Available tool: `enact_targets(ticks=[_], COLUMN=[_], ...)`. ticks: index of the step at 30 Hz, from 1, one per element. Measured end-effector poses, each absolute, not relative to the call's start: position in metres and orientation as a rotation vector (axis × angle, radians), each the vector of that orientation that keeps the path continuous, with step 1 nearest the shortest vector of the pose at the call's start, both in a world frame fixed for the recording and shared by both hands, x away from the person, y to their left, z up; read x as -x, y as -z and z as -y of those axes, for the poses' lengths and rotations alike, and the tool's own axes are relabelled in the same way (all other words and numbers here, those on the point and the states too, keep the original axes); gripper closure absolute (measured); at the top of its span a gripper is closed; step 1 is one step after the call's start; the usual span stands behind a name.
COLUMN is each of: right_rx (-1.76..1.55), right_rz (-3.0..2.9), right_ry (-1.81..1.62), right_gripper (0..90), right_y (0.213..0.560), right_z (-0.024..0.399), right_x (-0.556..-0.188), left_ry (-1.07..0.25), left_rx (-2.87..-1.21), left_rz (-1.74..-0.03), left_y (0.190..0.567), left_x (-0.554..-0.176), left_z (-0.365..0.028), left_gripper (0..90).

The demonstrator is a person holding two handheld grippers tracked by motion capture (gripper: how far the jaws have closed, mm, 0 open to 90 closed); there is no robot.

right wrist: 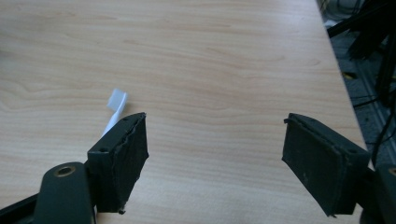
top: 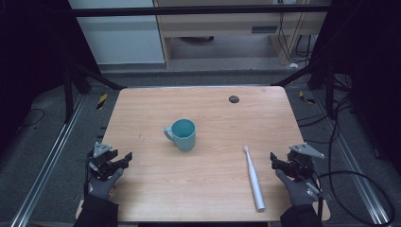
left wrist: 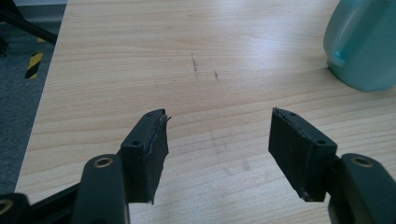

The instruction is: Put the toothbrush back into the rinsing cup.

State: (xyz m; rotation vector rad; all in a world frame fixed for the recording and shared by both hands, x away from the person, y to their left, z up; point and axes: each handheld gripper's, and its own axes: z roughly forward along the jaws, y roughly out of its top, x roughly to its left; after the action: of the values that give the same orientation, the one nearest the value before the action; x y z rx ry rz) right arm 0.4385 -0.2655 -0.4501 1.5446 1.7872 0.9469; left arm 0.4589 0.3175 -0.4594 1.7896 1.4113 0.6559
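My right gripper (top: pixel 274 160) and left gripper (top: pixel 124 158) both gape wide, holding nothing. The toothbrush (top: pixel 253 177) lies lower right, just beside my right jaws; the cup (top: pixel 182 134) stands centre. Pinching the slim handle off-centre could roll it away.

- We see the mug (top: pixel 182 134) standing upright on the table (top: pixel 203 194), near its middle, handle toward the left.
- The toothbrush (top: pixel 253 178) lies flat to the mug's right and nearer the person, well apart from it, head pointing away.
- The left hand-held gripper (top: pixel 126 157) sits at the table's left edge, the right hand-held gripper (top: pixel 273 160) just right of the toothbrush.
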Motion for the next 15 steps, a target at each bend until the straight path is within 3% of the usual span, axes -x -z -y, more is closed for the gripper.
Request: enact_targets(ticks=[15], right_rx=[-1.491], right_rz=[-1.997], right_ry=[-0.986], right_gripper=[24.2], right_y=[0.435], right_z=[0.240], right_x=[-0.429], left_ry=[-0.666], left_rx=[-1.829], left_rz=[-1.394], left_y=[0.462], left_x=[-0.459], left_z=[-0.314], left_gripper=[41.7])
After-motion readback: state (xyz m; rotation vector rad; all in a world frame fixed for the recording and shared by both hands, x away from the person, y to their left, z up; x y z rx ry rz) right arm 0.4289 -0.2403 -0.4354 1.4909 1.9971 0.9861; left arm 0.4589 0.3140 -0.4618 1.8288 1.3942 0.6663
